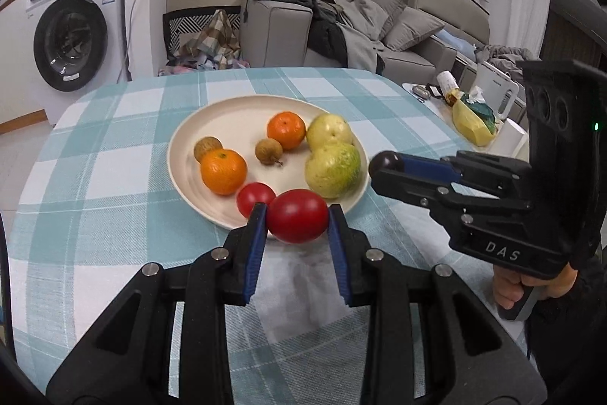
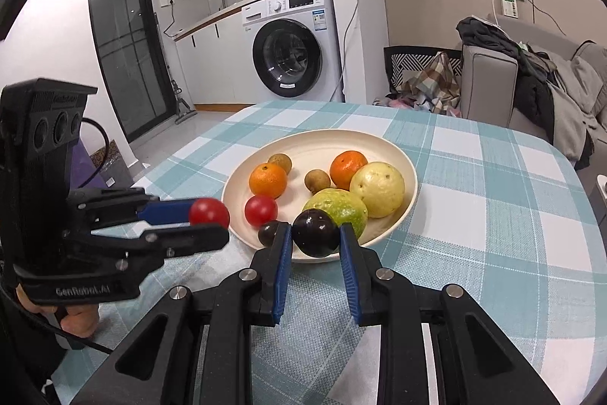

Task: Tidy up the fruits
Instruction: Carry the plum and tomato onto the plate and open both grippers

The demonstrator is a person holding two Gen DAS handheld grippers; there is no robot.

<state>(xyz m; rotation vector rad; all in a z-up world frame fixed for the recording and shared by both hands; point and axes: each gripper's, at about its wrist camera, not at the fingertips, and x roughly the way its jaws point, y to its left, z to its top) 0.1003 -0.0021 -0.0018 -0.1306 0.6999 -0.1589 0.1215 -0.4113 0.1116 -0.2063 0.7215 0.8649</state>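
A cream plate [image 1: 216, 124] on the checked tablecloth holds two oranges [image 1: 223, 171], two small brown longans [image 1: 268, 151], two yellow-green guavas [image 1: 333, 169] and a small red tomato [image 1: 255, 197]. My left gripper [image 1: 297, 217] is shut on a larger red tomato [image 1: 297, 207], lifted at the plate's near rim; the right wrist view shows that tomato [image 2: 208, 211] at the left, in the left gripper [image 2: 212, 222]. My right gripper [image 2: 315, 238] is shut on a dark purple round fruit [image 2: 315, 230] over the near rim. A second dark fruit [image 2: 268, 232] lies beside it on the plate [image 2: 322, 147].
The round table [image 1: 114, 124] drops off at its left and far edges. A low side table [image 1: 508, 135] to the right carries a white kettle, a yellow bag and a bottle. A washing machine [image 1: 72, 40] and a grey sofa [image 1: 398, 25] stand beyond.
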